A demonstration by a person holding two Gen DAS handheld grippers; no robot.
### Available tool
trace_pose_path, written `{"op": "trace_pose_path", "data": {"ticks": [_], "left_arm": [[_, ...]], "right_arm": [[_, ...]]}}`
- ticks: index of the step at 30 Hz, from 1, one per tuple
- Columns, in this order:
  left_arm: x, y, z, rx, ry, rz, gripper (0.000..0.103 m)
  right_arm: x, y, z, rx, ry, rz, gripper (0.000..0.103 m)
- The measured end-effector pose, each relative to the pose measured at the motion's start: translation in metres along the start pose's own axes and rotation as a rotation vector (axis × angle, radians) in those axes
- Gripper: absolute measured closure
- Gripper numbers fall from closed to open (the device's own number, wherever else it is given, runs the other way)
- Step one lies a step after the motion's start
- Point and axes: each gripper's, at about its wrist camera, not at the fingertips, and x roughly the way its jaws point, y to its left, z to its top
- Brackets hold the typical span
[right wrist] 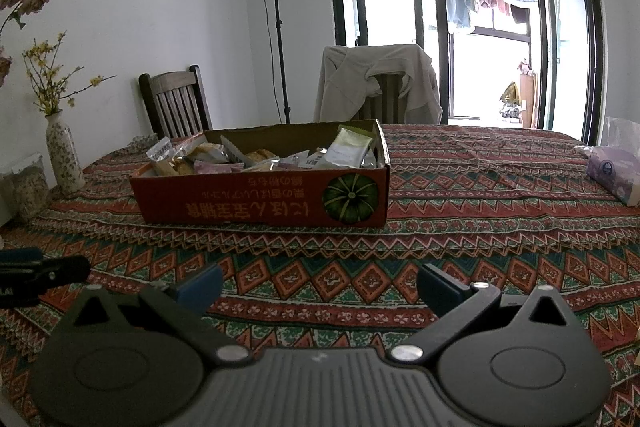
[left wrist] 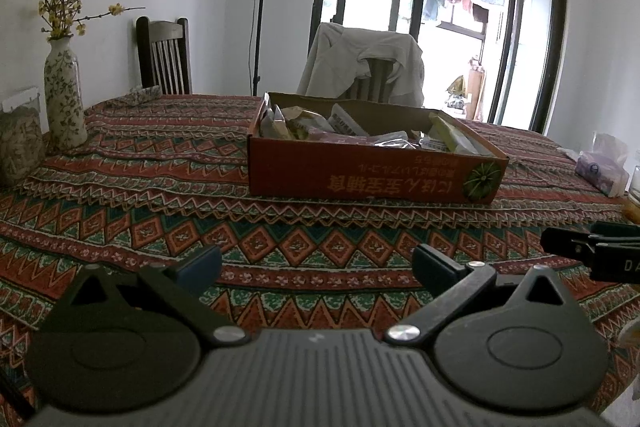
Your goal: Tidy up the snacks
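Far left of the left gripper [left wrist: 316, 259] stand a jar [left wrist: 18, 143] and a vase [left wrist: 64, 95] on the patterned cloth [left wrist: 160, 187]; this gripper hangs low over the cloth with its jaws spread wide and nothing between them. Ahead of it and slightly right sits the box [left wrist: 360, 175], its near wall facing both grippers, with the snacks [left wrist: 304, 123] lying loose inside it in a jumble. The right gripper [right wrist: 320, 283] is level with the left, just beside it, equally wide open and empty; for it the box lies ahead and a little left. Far to its right is a tissue pack [right wrist: 612, 175]. No packet shows on the cloth outside the box, so this fits either a box still to be sorted or one just filled. Any reach into it, I judge, should go over the near wall from above, close on one packet's flat edge, and use the free gripper to steady the light cardboard against sliding.
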Motion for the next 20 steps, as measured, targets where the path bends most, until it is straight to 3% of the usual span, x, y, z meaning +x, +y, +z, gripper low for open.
{"op": "trace_pose_path", "data": {"ticks": [20], "left_arm": [[-0.0001,-0.002,0.0003,0.001,-0.009,-0.012,0.0]], "right_arm": [[0.0019,-0.0001,-0.0027,0.0,0.004,-0.001,0.0]]}}
